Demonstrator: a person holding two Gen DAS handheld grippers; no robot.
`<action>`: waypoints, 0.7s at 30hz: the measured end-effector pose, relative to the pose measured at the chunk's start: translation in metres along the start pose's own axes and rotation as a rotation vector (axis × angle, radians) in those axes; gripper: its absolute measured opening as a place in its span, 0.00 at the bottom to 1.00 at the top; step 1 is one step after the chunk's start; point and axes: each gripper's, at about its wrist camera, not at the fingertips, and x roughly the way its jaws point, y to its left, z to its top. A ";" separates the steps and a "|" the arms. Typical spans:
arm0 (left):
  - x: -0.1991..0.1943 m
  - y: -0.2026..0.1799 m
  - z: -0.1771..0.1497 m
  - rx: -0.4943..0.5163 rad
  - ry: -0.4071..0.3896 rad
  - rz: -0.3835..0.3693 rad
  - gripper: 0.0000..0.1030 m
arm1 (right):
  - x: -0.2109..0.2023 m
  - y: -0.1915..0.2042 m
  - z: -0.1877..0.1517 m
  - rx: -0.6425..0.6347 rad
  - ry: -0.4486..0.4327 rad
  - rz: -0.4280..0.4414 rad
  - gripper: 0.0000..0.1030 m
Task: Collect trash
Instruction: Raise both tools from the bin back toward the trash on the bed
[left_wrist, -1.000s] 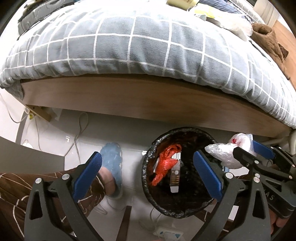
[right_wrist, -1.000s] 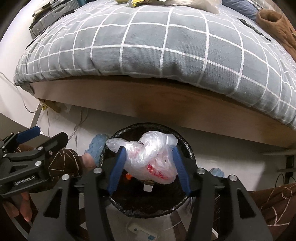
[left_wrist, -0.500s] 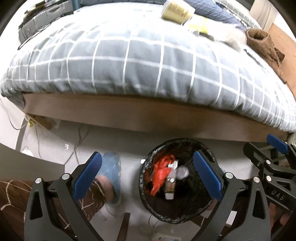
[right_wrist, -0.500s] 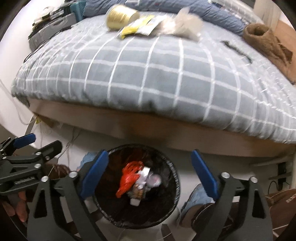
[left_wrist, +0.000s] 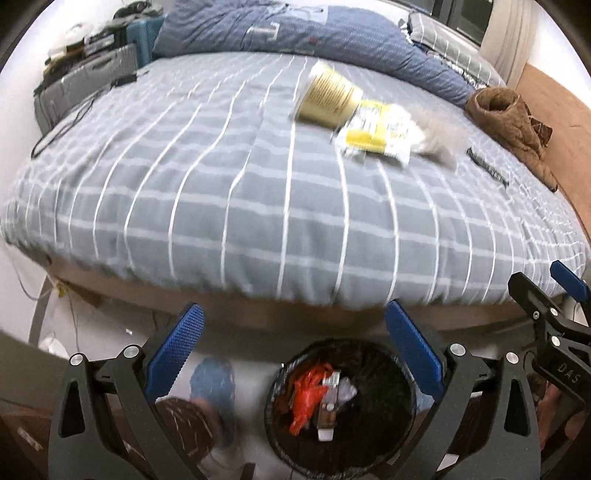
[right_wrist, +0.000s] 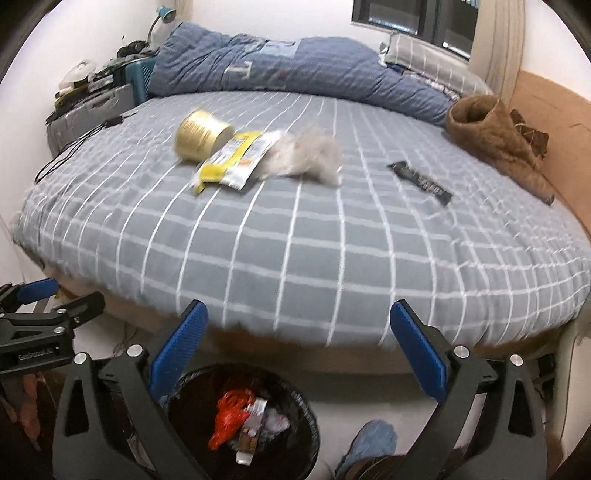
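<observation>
Both the left gripper (left_wrist: 293, 341) and the opening right gripper (right_wrist: 299, 334) gape wide and empty above the black-lined bin (right_wrist: 303, 413) beside the bed's edge (right_wrist: 295, 343), trash inside, while a gold can (right_wrist: 201, 134) and yellow wrapper (right_wrist: 236, 157) lie mid-bed.

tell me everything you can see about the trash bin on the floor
The trash bin is round and lined with a black plastic bag whose crinkled edge folds over the rim. It stands upright on the pale floor, just in front of the bed's wooden side. Inside lie a crumpled red-orange plastic bag, a clear plastic bag and a small box or carton, partly blurred. Neither gripper touches it.
</observation>
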 end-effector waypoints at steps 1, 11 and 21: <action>0.000 -0.003 0.004 0.004 -0.008 -0.001 0.94 | 0.002 -0.004 0.008 0.003 -0.013 -0.004 0.92; 0.014 -0.027 0.066 0.039 -0.072 -0.005 0.94 | 0.025 -0.032 0.057 0.055 -0.067 -0.001 0.92; 0.040 -0.031 0.114 0.068 -0.102 0.020 0.94 | 0.062 -0.040 0.098 0.055 -0.066 0.013 0.92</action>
